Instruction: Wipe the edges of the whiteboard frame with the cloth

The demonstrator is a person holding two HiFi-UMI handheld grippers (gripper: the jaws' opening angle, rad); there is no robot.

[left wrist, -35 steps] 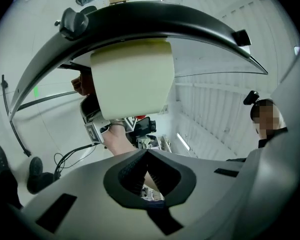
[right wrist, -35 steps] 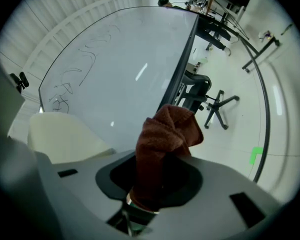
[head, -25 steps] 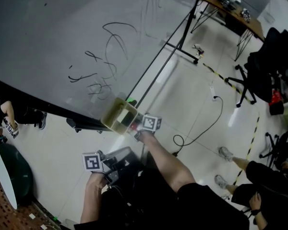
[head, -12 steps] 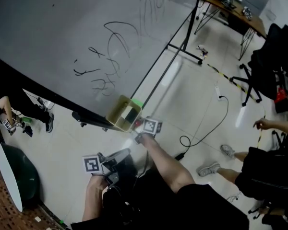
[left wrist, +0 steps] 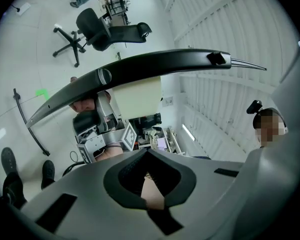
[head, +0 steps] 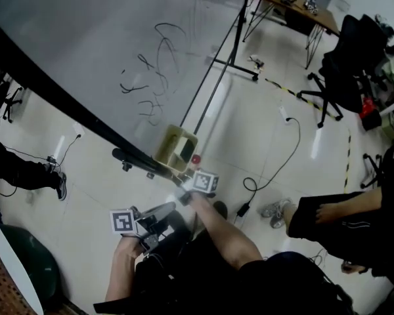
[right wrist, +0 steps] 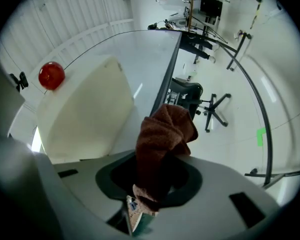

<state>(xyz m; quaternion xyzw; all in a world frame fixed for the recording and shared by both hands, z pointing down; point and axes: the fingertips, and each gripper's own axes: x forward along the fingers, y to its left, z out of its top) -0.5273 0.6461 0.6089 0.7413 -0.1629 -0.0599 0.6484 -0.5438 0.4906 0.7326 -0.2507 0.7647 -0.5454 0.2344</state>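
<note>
The whiteboard [head: 85,51] with black scribbles fills the upper left of the head view, its black frame [head: 65,104] running diagonally down to a corner. My right gripper [head: 187,181] is at that corner, shut on a brown cloth [right wrist: 162,139] that sticks up from the jaws close to the frame edge [right wrist: 167,79]. In the head view the cloth is hidden. My left gripper [head: 159,214] hangs lower and apart from the board, shut with nothing in it; its view shows the frame [left wrist: 140,66] arcing overhead.
A cream box [head: 177,148] with a red knob [head: 195,159] is fixed at the board's corner, next to the right gripper. The board's stand legs [head: 233,64], a floor cable [head: 276,163], office chairs [head: 345,64] and a standing person [head: 341,222] are to the right.
The head view has swung, so the board's frame now runs further left. The right gripper stays at the corner by the cream box. A person at the right has stepped closer.
</note>
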